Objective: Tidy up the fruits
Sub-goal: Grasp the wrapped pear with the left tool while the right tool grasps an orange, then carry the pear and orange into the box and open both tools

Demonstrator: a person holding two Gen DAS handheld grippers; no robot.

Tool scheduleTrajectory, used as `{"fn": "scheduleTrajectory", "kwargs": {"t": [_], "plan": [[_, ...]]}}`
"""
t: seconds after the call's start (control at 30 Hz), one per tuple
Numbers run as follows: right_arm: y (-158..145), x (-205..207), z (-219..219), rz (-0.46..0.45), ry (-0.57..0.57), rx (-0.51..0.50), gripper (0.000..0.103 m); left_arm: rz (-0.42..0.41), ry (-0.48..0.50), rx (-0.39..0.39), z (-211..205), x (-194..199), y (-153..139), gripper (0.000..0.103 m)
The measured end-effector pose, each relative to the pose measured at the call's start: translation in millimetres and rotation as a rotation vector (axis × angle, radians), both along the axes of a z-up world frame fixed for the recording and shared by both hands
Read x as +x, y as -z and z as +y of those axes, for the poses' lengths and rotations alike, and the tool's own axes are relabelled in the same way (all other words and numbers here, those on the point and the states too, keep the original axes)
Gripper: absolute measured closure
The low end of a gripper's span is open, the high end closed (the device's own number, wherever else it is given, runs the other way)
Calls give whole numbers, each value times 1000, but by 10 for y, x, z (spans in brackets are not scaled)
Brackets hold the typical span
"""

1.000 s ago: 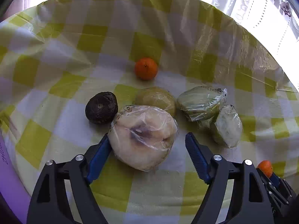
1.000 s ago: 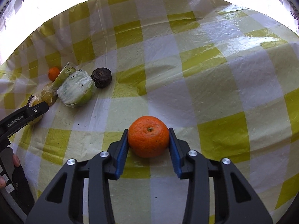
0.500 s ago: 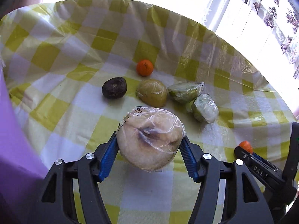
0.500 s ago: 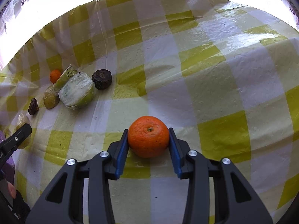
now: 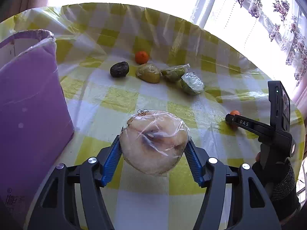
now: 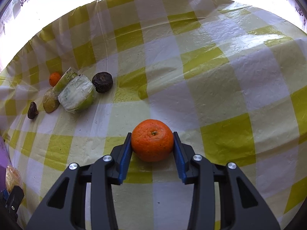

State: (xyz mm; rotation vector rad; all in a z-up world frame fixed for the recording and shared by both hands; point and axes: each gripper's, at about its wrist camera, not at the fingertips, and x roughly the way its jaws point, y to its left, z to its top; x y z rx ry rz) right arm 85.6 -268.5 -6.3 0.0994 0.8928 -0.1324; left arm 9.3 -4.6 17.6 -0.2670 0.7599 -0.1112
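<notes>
Plastic-wrapped fruit (image 5: pixel 153 143) clamped in left claw (image 5: pixel 153 154), tangerine (image 6: pixel 152 140) in right claw (image 6: pixel 152 150)

Each camera looks forward along its own tool and down at the checked bench (image 5: pixel 119 99). Both views share the fruit cluster around the dark fruit (image 5: pixel 119 69) (image 6: pixel 102 82), distant in each, seen from opposite sides

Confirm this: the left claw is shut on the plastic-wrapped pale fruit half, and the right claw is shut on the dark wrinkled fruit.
Half right. The left claw is shut on the wrapped pale fruit half, but the right wrist view shows the right claw shut on an orange mandarin; the dark wrinkled fruit lies untouched on the tablecloth.
</notes>
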Motion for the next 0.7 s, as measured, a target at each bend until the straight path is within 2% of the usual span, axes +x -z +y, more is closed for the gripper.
{"fn": "scheduleTrajectory", "kwargs": {"t": [0.1, 0.23, 0.33, 0.47, 0.7], "plan": [[-72, -137, 65, -54, -10, 9, 62, -2, 15, 5, 7, -144, 4, 43], [-97, -444, 266, -68, -42, 48, 62, -13, 22, 3, 67, -334, -2, 43], [-115, -706, 392, -75, -59, 100, 62, -19, 13, -6, 150, -467, -7, 43], [-119, -1064, 619, -65, -129, 101, 62, -43, 15, 13, 243, -682, -29, 43], [-113, -1608, 810, -63, -200, 166, 62, -87, 24, 20, 353, -985, -62, 42]]}}
